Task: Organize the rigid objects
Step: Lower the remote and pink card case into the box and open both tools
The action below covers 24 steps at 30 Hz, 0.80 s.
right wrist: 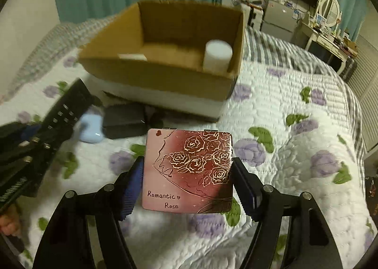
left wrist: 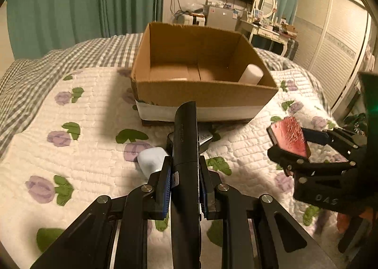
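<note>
Remote control: the black remote control (left wrist: 185, 150) is clamped edge-on between the blue pads of the left gripper (left wrist: 185, 182), held above the bed's quilt (left wrist: 94, 108) and pointing at the near wall of the cardboard box (left wrist: 205, 94). In the right wrist view its button face shows (right wrist: 63, 113).
Remote handling: likely stiff, light and long; the pads grip its narrow sides near mid-length, so I judge the front half could tip if the grip loosens.
Compact case: the pink "Romantic Rose" case (right wrist: 187, 172) sits flat between the pads of the right gripper (right wrist: 189, 184), jaws wide and closed on its two side edges, above the quilt's right half.
Case handling: rigid and thin, with a glossy lid that looks slippery; a hinge at its far edge suggests it may hold a mirror, so probably fragile.
Box: on the quilt toward the far edge of the bed; a white cylinder (right wrist: 217, 56) stands in its right near corner.
Left on quilt: a pale blue case (right wrist: 91, 129) and a dark flat object (right wrist: 125, 122), just beside each other before the box.
Hard to make out: the dark object's identity; the box floor behind its near wall; the remote's rear end, cut off by the frame.
</note>
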{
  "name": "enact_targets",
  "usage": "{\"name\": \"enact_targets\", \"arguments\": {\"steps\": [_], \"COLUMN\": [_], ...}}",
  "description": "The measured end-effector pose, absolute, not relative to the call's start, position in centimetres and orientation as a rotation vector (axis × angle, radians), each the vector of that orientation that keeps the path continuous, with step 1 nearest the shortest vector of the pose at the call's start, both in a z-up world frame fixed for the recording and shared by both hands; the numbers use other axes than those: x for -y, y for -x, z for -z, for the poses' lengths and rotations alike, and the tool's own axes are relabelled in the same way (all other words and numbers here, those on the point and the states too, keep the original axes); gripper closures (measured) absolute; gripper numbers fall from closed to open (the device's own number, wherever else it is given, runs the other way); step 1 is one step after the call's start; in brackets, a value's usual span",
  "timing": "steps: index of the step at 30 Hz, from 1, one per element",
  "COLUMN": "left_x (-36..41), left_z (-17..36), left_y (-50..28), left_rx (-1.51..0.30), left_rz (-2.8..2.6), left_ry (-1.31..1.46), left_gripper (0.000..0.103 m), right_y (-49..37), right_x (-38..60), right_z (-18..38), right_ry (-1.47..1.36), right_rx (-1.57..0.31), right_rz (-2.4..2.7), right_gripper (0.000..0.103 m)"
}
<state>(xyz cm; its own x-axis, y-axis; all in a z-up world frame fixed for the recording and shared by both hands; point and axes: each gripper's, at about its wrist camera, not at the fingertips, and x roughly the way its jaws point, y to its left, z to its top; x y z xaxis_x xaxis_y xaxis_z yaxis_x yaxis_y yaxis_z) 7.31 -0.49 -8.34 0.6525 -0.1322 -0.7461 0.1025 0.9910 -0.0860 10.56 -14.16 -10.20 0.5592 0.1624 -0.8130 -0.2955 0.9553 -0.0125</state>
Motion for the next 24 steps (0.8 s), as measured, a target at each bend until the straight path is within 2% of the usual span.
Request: {"name": "enact_targets", "arguments": {"steps": [11,18,24], "left_x": [1.6,1.5,1.3], "left_z": [1.6,-2.2,-2.5], "left_y": [-8.1,-13.4,-19.7], "left_rx": [-0.743,-0.68,-0.692], "left_rz": [0.141,0.149,0.161], "left_ry": [0.013,0.003,-0.032], "left_gripper": [0.083,0.083,0.083], "right_y": [-9.5,-13.1,-18.1], "right_x": [13.8,13.8,13.5], "right_z": [2.1,-1.9,-3.5], "right_ry": [0.166,0.158,0.154], "right_rx": [-0.795,-0.71,-0.676], "right_rz": [-0.338,-0.35,-0.35], "right_gripper": [0.032,0.032,0.032]}}
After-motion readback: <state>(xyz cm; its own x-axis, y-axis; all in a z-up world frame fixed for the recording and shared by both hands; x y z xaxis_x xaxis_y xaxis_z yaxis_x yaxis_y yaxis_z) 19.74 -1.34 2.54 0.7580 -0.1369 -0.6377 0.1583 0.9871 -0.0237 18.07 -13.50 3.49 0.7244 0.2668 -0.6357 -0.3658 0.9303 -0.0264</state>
